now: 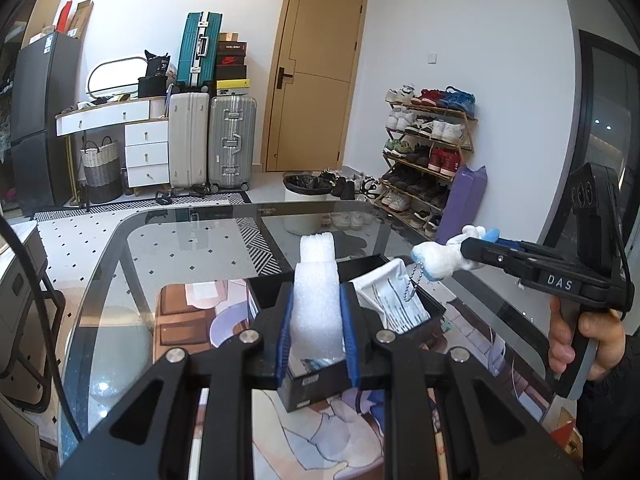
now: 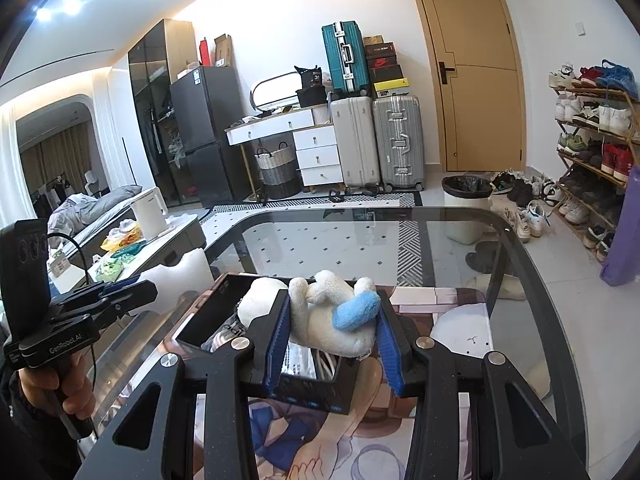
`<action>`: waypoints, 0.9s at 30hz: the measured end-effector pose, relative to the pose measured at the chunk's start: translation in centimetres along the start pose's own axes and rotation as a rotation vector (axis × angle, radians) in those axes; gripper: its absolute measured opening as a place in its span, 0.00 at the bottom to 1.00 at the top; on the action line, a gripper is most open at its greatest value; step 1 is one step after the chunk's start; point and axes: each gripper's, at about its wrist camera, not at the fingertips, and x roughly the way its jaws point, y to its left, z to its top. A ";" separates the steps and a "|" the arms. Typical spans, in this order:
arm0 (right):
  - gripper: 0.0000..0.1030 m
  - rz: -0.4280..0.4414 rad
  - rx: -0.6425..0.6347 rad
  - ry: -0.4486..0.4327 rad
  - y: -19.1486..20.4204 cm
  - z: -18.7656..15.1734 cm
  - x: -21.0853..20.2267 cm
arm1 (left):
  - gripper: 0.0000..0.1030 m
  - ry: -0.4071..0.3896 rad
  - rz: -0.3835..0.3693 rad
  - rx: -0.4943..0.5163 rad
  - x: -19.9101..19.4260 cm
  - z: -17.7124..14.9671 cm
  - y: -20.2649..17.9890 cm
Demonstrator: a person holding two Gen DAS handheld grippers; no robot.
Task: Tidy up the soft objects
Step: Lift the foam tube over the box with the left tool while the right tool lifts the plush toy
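1. Left gripper [image 1: 314,320]: jaws clamp the white foam block [image 1: 316,280] above the black open box [image 1: 396,264]; lower it in.
2. Right gripper [image 2: 330,332]: jaws pinch the white-and-blue plush keychain toy [image 2: 332,320] over that box; release inside.

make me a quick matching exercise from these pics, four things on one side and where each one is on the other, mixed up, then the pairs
Things:
1. white foam block
2. plush toy
3. black box
4. teal suitcase

Places:
A. on the glass table
B. clamped in the right hand-held gripper
C. stacked on the pale suitcases by the door
D. clamped in the left hand-held gripper

Pairs: 1-D, 2-B, 3-A, 4-C
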 end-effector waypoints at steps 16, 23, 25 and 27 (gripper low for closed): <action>0.39 -0.079 -0.085 0.012 1.5 0.2 3.5 | 0.20 0.010 0.044 0.057 3.6 0.1 -0.6; 0.39 -0.091 -0.111 0.021 2.0 0.2 5.0 | 0.20 0.022 0.053 0.057 4.8 -0.3 -0.4; 0.39 -0.096 -0.123 0.023 2.2 0.1 5.3 | 0.20 0.027 0.057 0.060 5.0 -0.4 -0.4; 0.39 -0.095 -0.129 0.027 2.2 0.1 5.8 | 0.20 0.030 0.058 0.064 5.1 -0.6 -0.5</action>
